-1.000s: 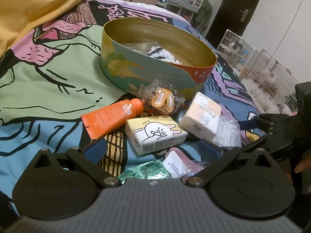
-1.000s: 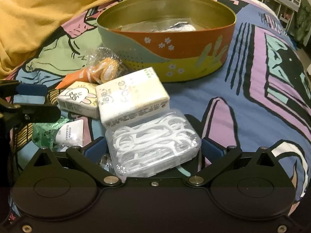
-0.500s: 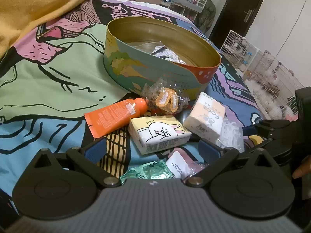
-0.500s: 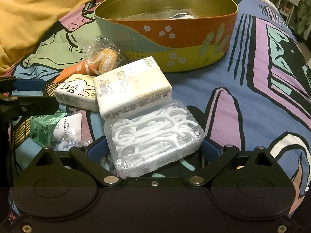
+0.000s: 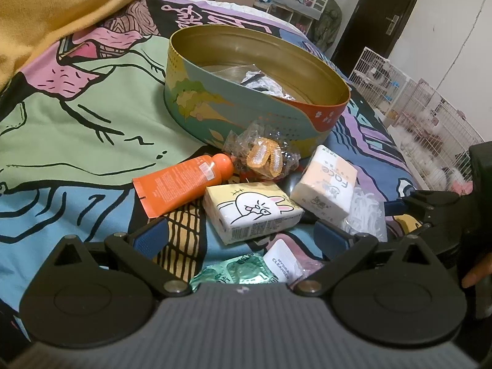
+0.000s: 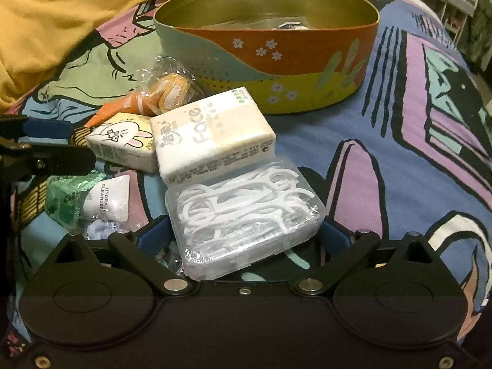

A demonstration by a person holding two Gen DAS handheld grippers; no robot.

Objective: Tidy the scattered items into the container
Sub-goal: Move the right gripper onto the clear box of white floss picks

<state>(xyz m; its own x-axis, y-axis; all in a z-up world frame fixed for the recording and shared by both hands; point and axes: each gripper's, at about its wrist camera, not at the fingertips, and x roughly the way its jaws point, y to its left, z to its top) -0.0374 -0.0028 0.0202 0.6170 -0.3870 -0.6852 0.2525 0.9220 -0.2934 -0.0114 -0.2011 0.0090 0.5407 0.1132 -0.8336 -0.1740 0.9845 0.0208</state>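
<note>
Floss-pick box (image 6: 246, 212) between closing right gripper (image 6: 243, 235) fingers.

Left gripper (image 5: 241, 235): fills the lower part of the left wrist view, blue-padded fingers spread wide with nothing gripped, tilted downward.
Right gripper (image 6: 244, 235): low in the right wrist view, jaws closing around a clear box (image 6: 244, 212).
Fingertip (image 5: 475, 275): at the right edge.

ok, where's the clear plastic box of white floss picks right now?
In the right wrist view the clear plastic box of white floss picks lies on the bedspread between the closing right gripper's fingers, just in front of the white "Face" tissue pack.
</note>
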